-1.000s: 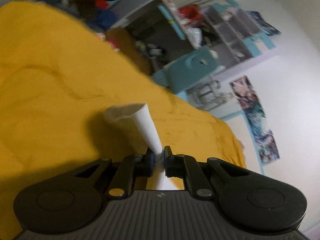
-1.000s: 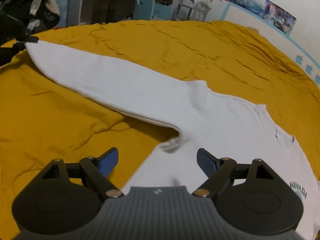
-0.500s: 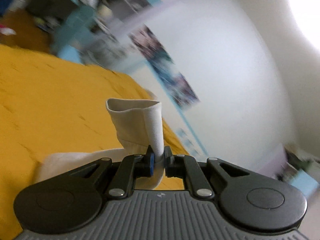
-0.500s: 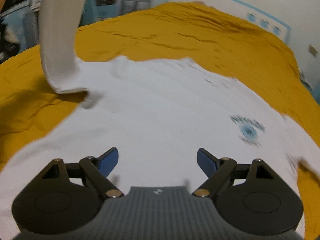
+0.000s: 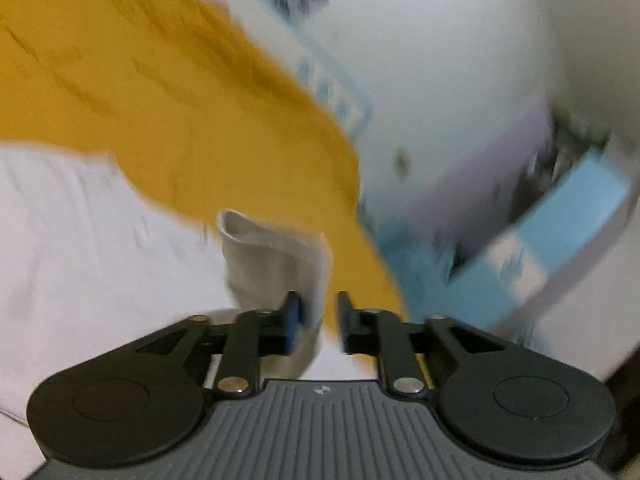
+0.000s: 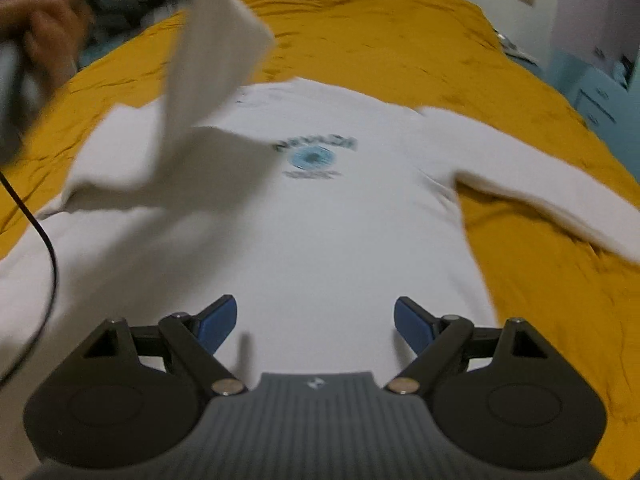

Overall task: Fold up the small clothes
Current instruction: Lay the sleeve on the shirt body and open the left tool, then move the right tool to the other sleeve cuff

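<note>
A white long-sleeved shirt (image 6: 320,216) with a blue round print (image 6: 312,158) lies flat on the yellow bedspread (image 6: 384,32). Its left sleeve (image 6: 216,48) is lifted and hangs over the shirt's body. In the left wrist view the sleeve cuff (image 5: 276,260) stands between the fingers of my left gripper (image 5: 318,320), whose jaws have parted a little; the cuff rests against the left pad only. My right gripper (image 6: 316,320) is open and empty, low over the shirt's lower body. The right sleeve (image 6: 540,184) lies spread out to the right.
The bedspread (image 5: 140,80) covers the whole bed. Light blue furniture (image 6: 592,92) stands past the bed's right edge, and also shows in the left wrist view (image 5: 560,216). A white wall (image 5: 440,48) is behind. A black cable (image 6: 44,240) hangs at the left.
The left gripper has carried the sleeve across over the shirt's body and its jaws have opened slightly. The right gripper has moved right, now centred over the shirt's lower body.
</note>
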The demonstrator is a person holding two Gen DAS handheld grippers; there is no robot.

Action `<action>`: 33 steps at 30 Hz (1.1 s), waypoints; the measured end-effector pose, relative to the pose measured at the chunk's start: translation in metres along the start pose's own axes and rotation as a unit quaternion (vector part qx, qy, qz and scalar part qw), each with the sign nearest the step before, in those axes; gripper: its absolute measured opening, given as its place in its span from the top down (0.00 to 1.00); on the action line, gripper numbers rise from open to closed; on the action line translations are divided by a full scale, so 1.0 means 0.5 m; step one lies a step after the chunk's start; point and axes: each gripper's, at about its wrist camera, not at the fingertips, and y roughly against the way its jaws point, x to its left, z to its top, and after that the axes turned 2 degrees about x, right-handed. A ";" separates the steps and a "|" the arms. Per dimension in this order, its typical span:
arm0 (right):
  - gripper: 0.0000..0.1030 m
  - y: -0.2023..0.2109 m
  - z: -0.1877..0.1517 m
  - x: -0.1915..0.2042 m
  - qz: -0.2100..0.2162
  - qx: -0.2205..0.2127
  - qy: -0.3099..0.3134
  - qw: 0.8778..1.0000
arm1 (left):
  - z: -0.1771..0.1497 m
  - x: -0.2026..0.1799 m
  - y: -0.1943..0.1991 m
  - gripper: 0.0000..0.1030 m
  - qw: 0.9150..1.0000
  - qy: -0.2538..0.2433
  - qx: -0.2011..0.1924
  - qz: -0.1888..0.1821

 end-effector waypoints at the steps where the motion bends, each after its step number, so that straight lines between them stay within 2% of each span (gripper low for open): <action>1: 0.21 -0.001 -0.003 -0.010 0.001 0.000 -0.008 1.000 | -0.003 -0.003 -0.017 0.73 1.000 0.002 0.024 0.005; 3: 0.21 -0.001 -0.006 -0.032 0.017 -0.008 -0.029 0.999 | -0.007 -0.008 -0.012 0.73 0.999 0.004 0.036 -0.006; 5: 0.21 -0.001 0.000 -0.049 0.041 -0.024 -0.057 0.997 | 0.003 -0.005 0.025 0.60 1.000 -0.006 0.021 -0.019; 7: 0.21 -0.012 0.019 -0.068 0.072 -0.031 -0.100 0.992 | 0.019 0.019 0.077 0.40 1.000 -0.007 0.001 -0.006; 8: 0.21 -0.025 0.027 -0.082 0.089 -0.035 -0.132 0.987 | 0.024 0.030 0.095 0.39 1.000 -0.007 -0.009 0.007; 10: 0.21 -0.050 0.044 -0.103 0.115 -0.040 -0.189 0.974 | 0.029 0.076 0.145 0.39 0.998 -0.018 -0.026 0.053; 12: 0.33 -0.092 0.074 -0.125 0.136 -0.040 -0.242 0.960 | 0.028 0.123 0.176 0.39 0.994 -0.010 -0.030 0.105; 13: 0.42 -0.110 0.090 -0.128 0.147 -0.039 -0.261 0.953 | 0.033 0.156 0.188 0.39 0.992 0.000 -0.029 0.125; 14: 0.46 -0.135 0.105 -0.133 0.159 -0.041 -0.283 0.945 | 0.035 0.188 0.198 0.39 0.990 0.010 -0.028 0.141; 16: 0.46 -0.176 0.125 -0.141 0.159 -0.039 -0.324 0.932 | 0.036 0.243 0.205 0.39 0.984 0.035 -0.026 0.173; 19: 0.46 -0.236 0.145 -0.155 0.126 -0.032 -0.388 0.912 | 0.035 0.298 0.204 0.40 0.979 0.067 -0.021 0.192; 20: 0.46 -0.251 0.152 -0.159 0.129 -0.035 -0.399 0.907 | 0.027 0.310 0.208 0.40 0.978 0.072 -0.019 0.194; 23: 0.36 -0.283 0.171 -0.162 0.124 -0.049 -0.424 0.896 | 0.025 0.324 0.191 0.40 0.978 0.073 -0.011 0.194; 25: 0.26 -0.301 0.186 -0.157 0.130 -0.060 -0.429 0.892 | 0.015 0.341 0.185 0.40 0.977 0.081 -0.003 0.198; 27: 0.26 -0.307 0.202 -0.139 0.123 -0.070 -0.417 0.898 | 0.003 0.347 0.173 0.40 0.976 0.088 0.004 0.200; 28: 0.43 -0.311 0.209 -0.133 0.117 -0.070 -0.411 0.901 | -0.001 0.350 0.181 0.40 0.975 0.090 0.005 0.202; 29: 0.80 -0.316 0.218 -0.129 0.103 -0.062 -0.404 0.907 | -0.001 0.351 0.176 0.40 0.975 0.091 0.005 0.205; 30: 1.00 -0.321 0.227 -0.127 0.087 -0.045 -0.399 0.912 | -0.007 0.359 0.188 0.40 0.974 0.092 0.005 0.205; 31: 0.99 -0.322 0.227 -0.138 0.082 -0.046 -0.403 0.910 | -0.009 0.361 0.195 0.40 0.974 0.095 0.006 0.207; 33: 0.99 -0.287 0.219 -0.145 0.071 -0.077 -0.414 0.904 | -0.006 0.364 0.189 0.40 0.973 0.100 0.009 0.208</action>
